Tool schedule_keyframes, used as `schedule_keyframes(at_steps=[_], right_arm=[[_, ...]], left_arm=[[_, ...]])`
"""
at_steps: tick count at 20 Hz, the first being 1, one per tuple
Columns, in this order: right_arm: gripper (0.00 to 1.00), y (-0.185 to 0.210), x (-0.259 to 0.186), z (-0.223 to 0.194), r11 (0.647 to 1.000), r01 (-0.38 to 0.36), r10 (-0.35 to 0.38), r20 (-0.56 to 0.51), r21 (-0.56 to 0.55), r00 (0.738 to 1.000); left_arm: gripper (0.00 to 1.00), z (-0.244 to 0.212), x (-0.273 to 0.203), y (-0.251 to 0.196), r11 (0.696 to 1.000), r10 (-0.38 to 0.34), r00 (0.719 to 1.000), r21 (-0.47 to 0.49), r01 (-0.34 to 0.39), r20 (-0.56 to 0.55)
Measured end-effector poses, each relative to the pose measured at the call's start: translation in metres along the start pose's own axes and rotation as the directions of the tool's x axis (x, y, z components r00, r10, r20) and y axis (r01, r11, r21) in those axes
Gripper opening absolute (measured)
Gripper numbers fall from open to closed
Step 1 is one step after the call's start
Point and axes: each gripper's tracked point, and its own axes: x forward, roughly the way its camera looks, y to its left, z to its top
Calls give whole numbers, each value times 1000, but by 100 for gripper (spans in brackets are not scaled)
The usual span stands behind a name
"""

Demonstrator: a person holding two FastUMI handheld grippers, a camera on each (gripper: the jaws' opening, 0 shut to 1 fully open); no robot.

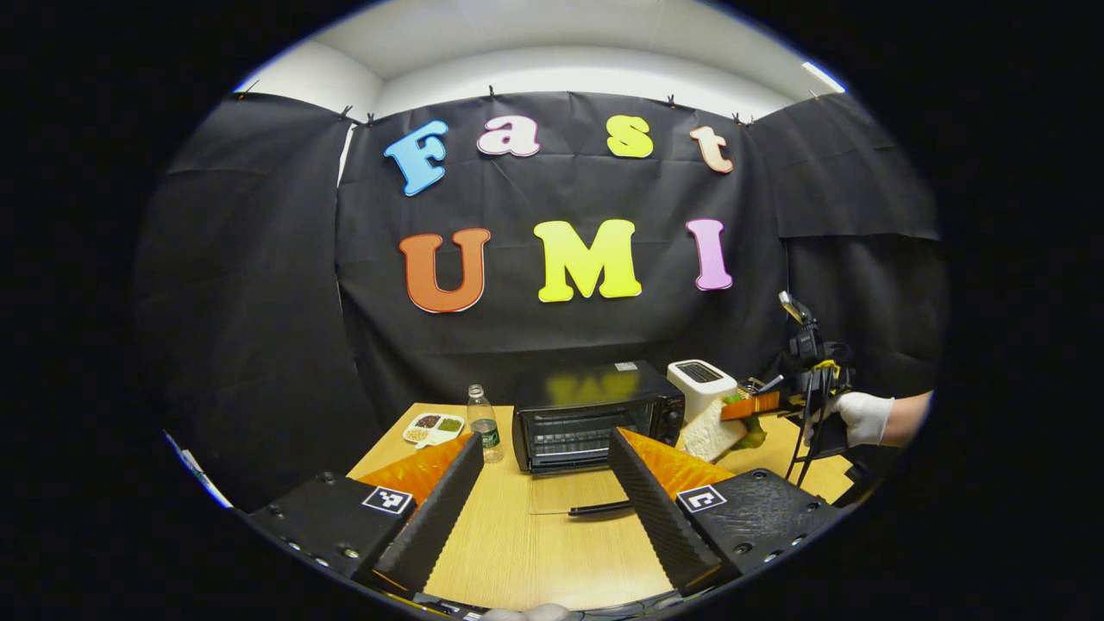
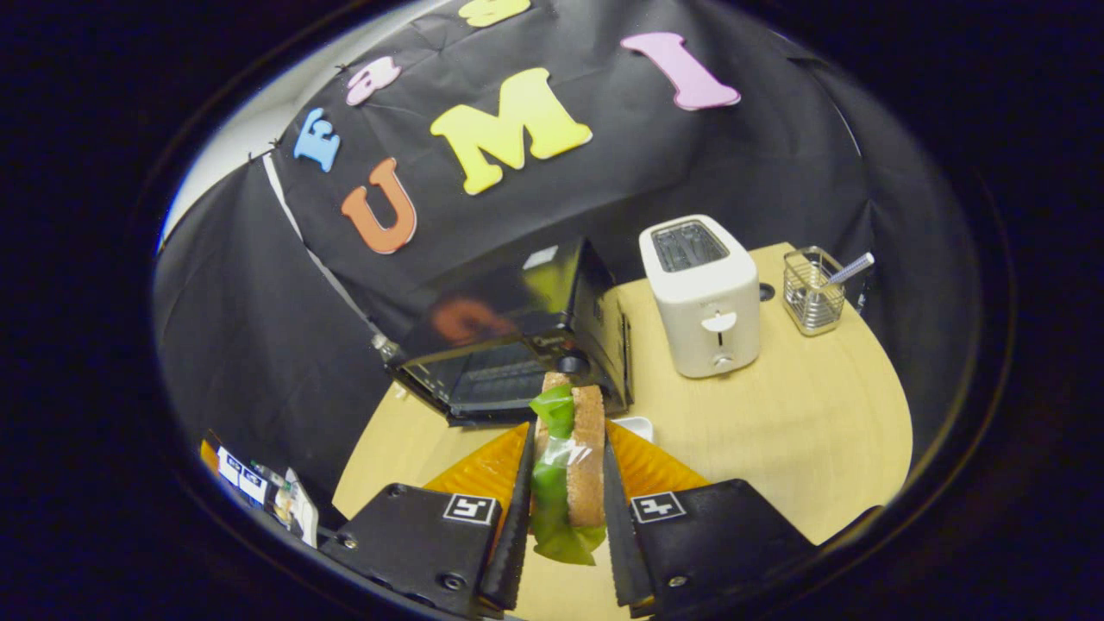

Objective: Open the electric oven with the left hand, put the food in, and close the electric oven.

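Ribbed finger faces of the left gripper (image 1: 543,500) stand wide apart w/ nothing between them, low over the light wood-grain table (image 1: 517,552). Beyond the gap, the electric oven (image 1: 595,414) sits at the table's middle: black box, glossy top, door (image 1: 573,493) dropped flat toward the camera, glass panel lying on the wood w/ its dark handle (image 1: 599,509) at the near edge. Wire rack visible inside the cavity.

Right gripper (image 2: 565,509), in its own view, is clamped on the food, a sandwich (image 2: 569,466): brown bread slice plus green leaf in clear wrap, stood on edge between both fingers. In left gripper view that same tool (image 1: 806,397) is held off to the right by a gloved hand (image 1: 862,417), above the table, sandwich (image 1: 733,423) just beside the oven's right front corner, not inside.

Table layout: clear water bottle (image 1: 484,423) w/ green label just left of the oven; white divided dish (image 1: 434,427) of grains/seeds further left near the edge. White two-slot toaster (image 2: 703,297) right of the oven, near it but apart. Wire mesh holder (image 2: 811,289) w/ a metal utensil sticking out, right of toaster near the far corner. Small white item (image 2: 636,426) on the table by the oven's front corner, partly hidden; can't tell what.

Room: black cloth (image 1: 259,276) draped all round, clipped at top; pale wall and ceiling (image 1: 552,43) above it.
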Motion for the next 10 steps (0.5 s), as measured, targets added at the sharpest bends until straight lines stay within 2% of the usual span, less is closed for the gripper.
schedule_keyframes(at_steps=[2,4,7,10], right_arm=[[43,33,-2,-1,1000,-5,4,59,20,998],[43,71,0,-3,995,-47,35,124,94,992],[43,110,9,-10,981,-71,32,209,182,977],[43,141,23,-16,936,-132,26,311,327,950]], left_arm=[[95,-5,-7,10,999,-35,999,-11,35,-15],[96,-6,-12,23,999,-53,998,1,53,-20],[95,-10,-19,37,996,-84,996,10,84,-42],[95,-15,-21,52,996,-82,995,21,83,-64]])
